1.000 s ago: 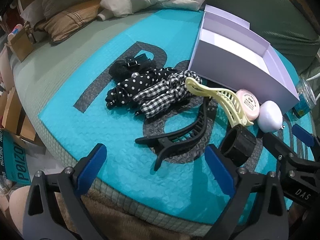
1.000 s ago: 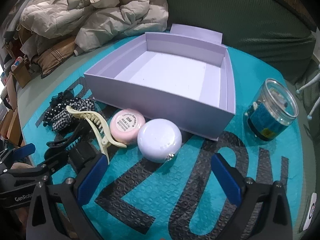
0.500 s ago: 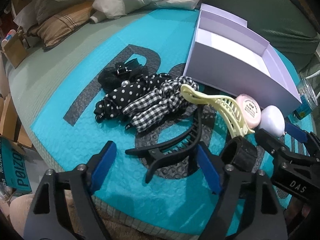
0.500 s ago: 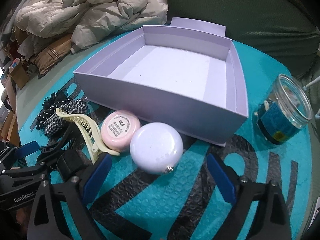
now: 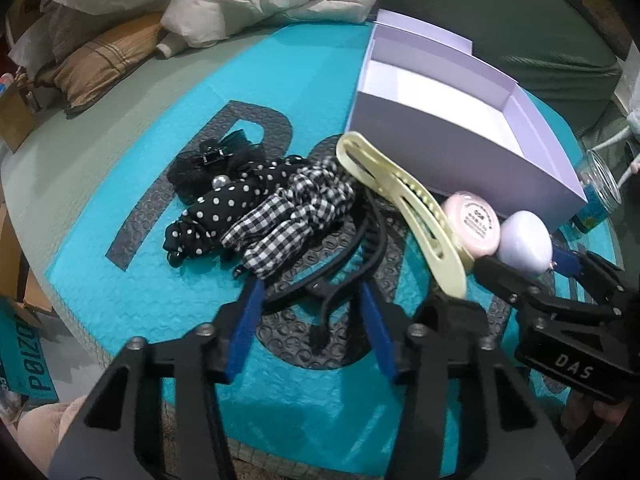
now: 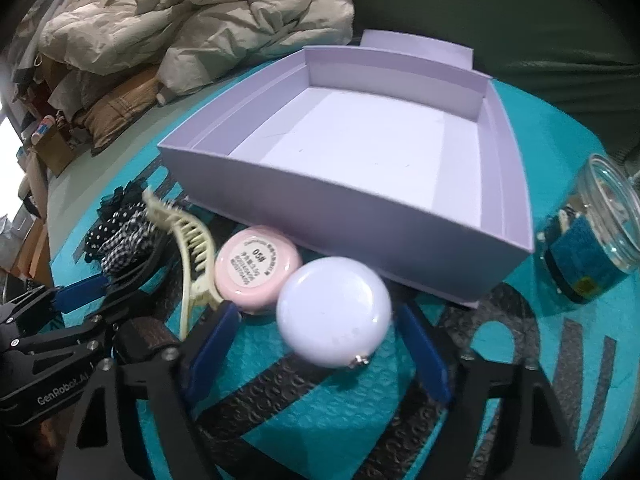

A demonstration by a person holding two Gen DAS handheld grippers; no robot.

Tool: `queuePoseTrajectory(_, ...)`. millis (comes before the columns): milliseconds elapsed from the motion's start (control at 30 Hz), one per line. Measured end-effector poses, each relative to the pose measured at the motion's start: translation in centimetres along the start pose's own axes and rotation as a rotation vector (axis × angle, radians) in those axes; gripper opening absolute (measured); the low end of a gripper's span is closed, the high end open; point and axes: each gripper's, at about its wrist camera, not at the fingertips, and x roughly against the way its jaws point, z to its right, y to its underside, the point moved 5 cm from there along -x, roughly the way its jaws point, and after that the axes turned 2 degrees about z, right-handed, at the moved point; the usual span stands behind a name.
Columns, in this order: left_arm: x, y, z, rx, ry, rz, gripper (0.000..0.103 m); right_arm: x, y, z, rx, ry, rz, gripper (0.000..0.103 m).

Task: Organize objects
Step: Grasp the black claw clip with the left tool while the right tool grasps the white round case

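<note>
Now closer: left claw [image 5: 310, 320] apart astride black hair clip [image 5: 344, 268], right claw [image 6: 316, 344] apart around white compact [image 6: 334, 316].

Left tool [image 5: 312, 320] has moved in around the black clip [image 5: 348, 276]; right tool [image 6: 320, 344] has closed in around the white case [image 6: 334, 312].
</note>
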Motion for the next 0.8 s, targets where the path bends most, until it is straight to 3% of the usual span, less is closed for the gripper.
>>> queuePoseTrajectory(133, 0.2, 0.3, 0.1, -0.011, 0.007, 0.002, 0.042, 0.1, 0.2, -0.3, 0.024, 0.001, 0.009, 0.068)
queuePoseTrajectory(200, 0.3, 0.6, 0.2, -0.009, 0.02, -0.001, 0.041, 0.2, 0.3, -0.5, 0.041, 0.001, 0.008, 0.053)
queuePoseTrajectory(333, 0.6, 1.2, 0.3, -0.028, 0.033, -0.013, 0.035, 0.5, 0.8, -1.0, 0.063, -0.015, 0.002, 0.052)
queuePoseTrajectory(567, 1.6, 2.5, 0.1, -0.033, 0.034, -0.017, 0.035, 1.3, 2.3, -2.4, 0.129, -0.058, -0.018, 0.052)
queuePoseTrajectory(800, 1.9, 2.1, 0.2, -0.032, 0.019, -0.003, 0.036, 1.5, 2.6, -2.5, 0.116, -0.066, -0.024, 0.052)
